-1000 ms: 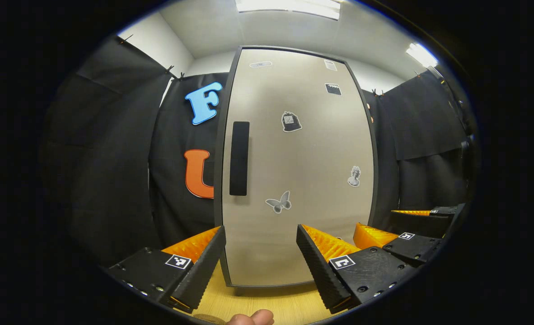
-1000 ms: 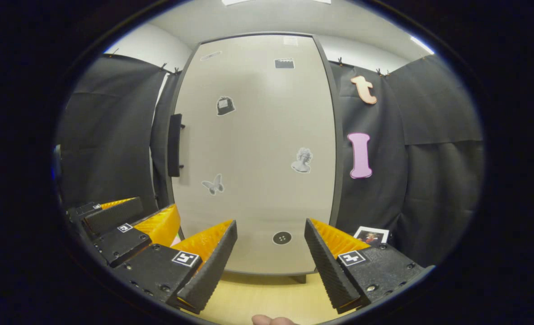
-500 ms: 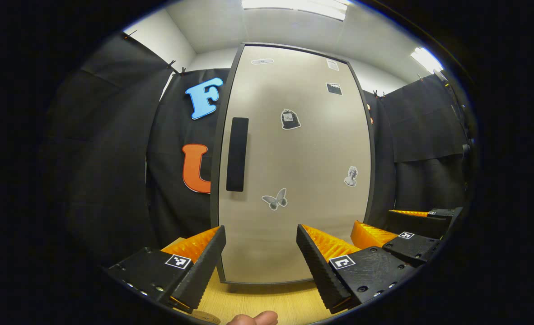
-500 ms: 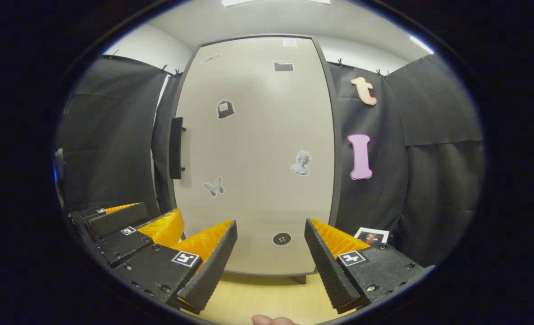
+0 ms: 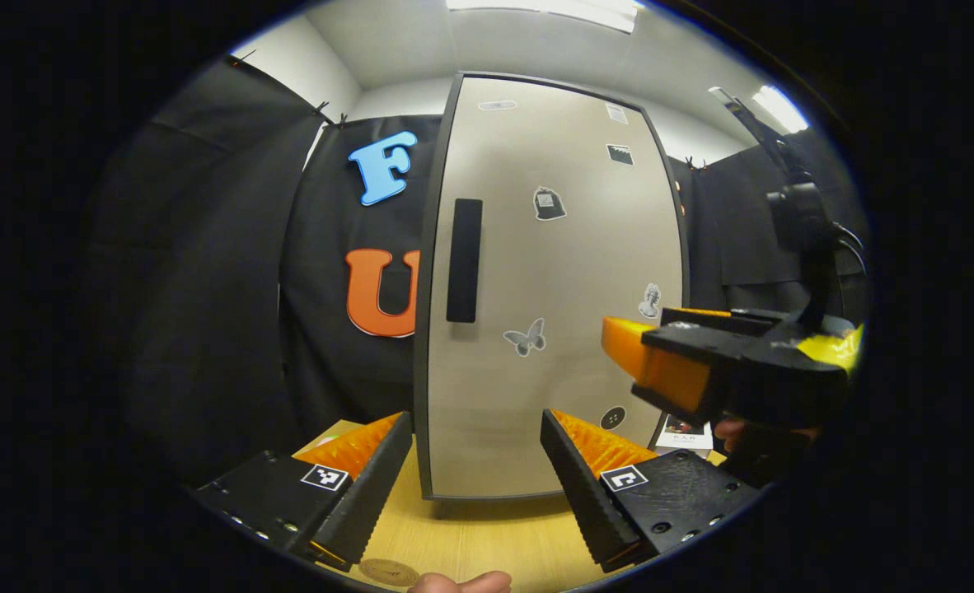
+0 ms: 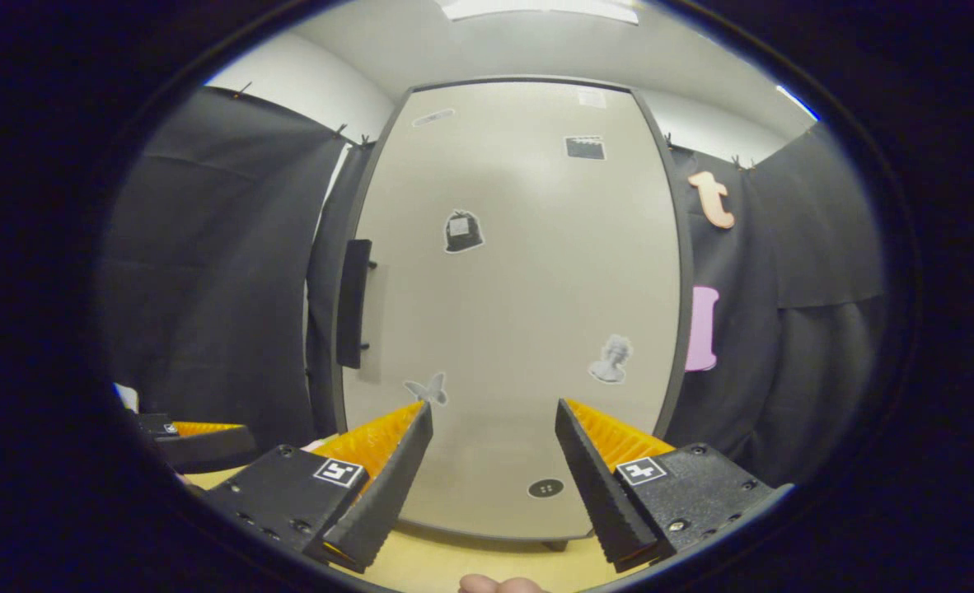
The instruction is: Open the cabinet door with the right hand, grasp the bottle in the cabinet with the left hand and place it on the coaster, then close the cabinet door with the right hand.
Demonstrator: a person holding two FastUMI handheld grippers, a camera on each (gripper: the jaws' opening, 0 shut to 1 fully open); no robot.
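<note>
Both tongs [image 5: 476,461] [image 6: 494,461] agape, empty.

A matt, smooth finish is shown by the tall beige cabinet door [image 5: 553,288], framed in dark matt edging, with a flat black matt handle [image 5: 463,260]. Pale wood grain is seen on the light wooden worktop [image 5: 487,543]. Flat paper-like stickers [image 6: 462,231] are carried by the door.

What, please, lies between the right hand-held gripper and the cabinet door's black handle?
Only plain beige door panel separates the open right hand-held gripper from the handle, per its own view.
</note>
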